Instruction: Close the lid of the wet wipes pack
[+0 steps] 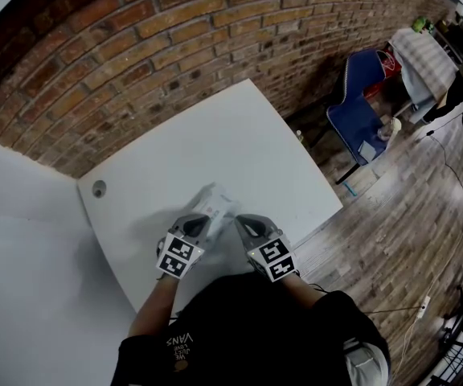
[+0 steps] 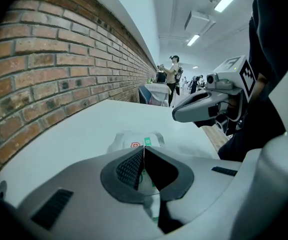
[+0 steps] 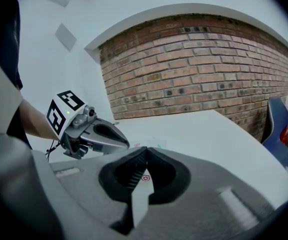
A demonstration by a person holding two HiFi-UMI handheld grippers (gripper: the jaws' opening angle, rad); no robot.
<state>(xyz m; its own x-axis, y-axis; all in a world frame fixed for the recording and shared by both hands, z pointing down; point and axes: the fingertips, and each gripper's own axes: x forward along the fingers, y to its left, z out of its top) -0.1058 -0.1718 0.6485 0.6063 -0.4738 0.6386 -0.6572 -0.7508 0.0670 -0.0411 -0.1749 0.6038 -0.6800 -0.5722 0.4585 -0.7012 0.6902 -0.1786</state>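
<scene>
The left tongs [image 2: 144, 148] are pressing their two tips tight together. The right tongs [image 3: 145, 150] are doing the same, tips touching. The wet wipes pack [image 1: 218, 203] is lying flat on the white table [image 1: 215, 127], just in front of both pairs of tips and partly under them. The two tongs are pointing in at it, one from each side, close together. I cannot tell if its lid is up or down. A brick wall [image 1: 215, 30] is standing far beyond the pack.

Smooth matt white counter [image 1: 239, 151]; rough brick wall [image 1: 175, 47]; crinkled glossy plastic wet wipes pack [image 1: 218, 205]; wood-plank floor [image 1: 408, 215].
</scene>
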